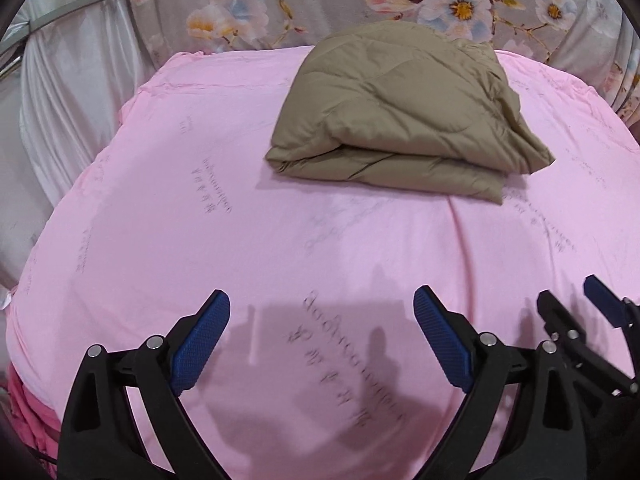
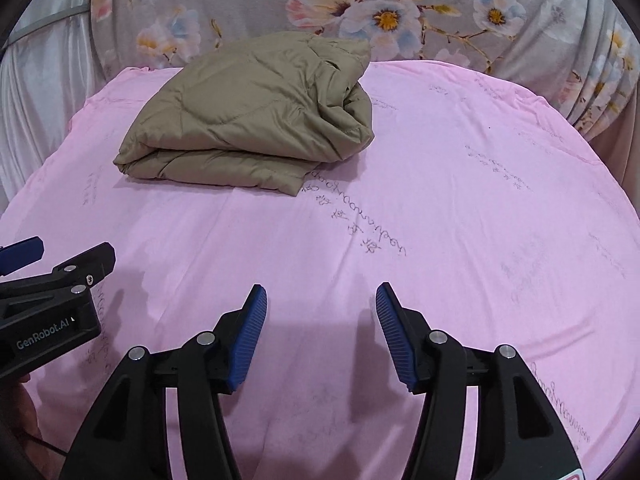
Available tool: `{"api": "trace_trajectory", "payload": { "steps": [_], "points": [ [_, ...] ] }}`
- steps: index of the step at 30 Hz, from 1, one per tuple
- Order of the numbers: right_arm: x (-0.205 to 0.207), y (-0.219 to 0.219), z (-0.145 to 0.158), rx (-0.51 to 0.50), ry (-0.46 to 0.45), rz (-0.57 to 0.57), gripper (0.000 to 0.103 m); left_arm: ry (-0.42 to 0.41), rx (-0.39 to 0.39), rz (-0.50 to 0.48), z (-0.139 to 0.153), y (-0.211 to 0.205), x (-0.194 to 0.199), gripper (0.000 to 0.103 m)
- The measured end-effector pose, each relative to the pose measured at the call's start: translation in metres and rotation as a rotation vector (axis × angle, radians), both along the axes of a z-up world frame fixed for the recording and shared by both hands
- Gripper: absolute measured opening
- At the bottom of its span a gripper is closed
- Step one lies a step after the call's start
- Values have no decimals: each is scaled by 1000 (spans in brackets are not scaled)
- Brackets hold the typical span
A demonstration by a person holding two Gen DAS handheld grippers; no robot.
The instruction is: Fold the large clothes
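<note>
Two empty grippers over a folded jacket on a pink bed

Two grippers hang side by side above a pink sheet [image 1: 160,184], both clear of the cloth and holding nothing. A tan quilted jacket [image 1: 400,116] lies folded into a thick bundle toward the far side of the bed, well apart from either tool; its layered fold edge faces the cameras, and one corner at the back stands up in a loose peak. In the left wrist view the left gripper [image 1: 322,336] has its blue ribbed pads [image 1: 202,340] spread wide, with only bare sheet between them. The right gripper [image 2: 321,330] stands with its jaws parted, less widely than the left, and again only sheet shows in the gap. Each tool appears at the edge of the other's view. Faint grey printed writing runs across the sheet. A floral curtain [image 2: 400,8] hangs behind the bed, and pale white drapery [image 1: 72,80] falls at the left
</note>
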State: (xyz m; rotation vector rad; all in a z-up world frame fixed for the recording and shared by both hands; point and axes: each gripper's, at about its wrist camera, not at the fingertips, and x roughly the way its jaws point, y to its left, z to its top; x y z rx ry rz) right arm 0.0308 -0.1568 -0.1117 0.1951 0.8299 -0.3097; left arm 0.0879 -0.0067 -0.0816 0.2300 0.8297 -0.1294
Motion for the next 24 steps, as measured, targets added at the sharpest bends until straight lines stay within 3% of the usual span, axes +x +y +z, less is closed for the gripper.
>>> {"api": "trace_trajectory", "payload": {
  "steps": [6, 11, 24],
  "points": [
    [-14, 3, 8, -28, -45, -36, 87, -18, -2, 40, -18, 12, -12, 96],
    [-14, 3, 5, -21, -19, -35, 88, -19, -32, 60, -22, 17, -14, 96],
    [-12, 6, -1, -24, 17, -44, 88, -49, -14, 61, -23, 15, -18, 96]
  ]
}}
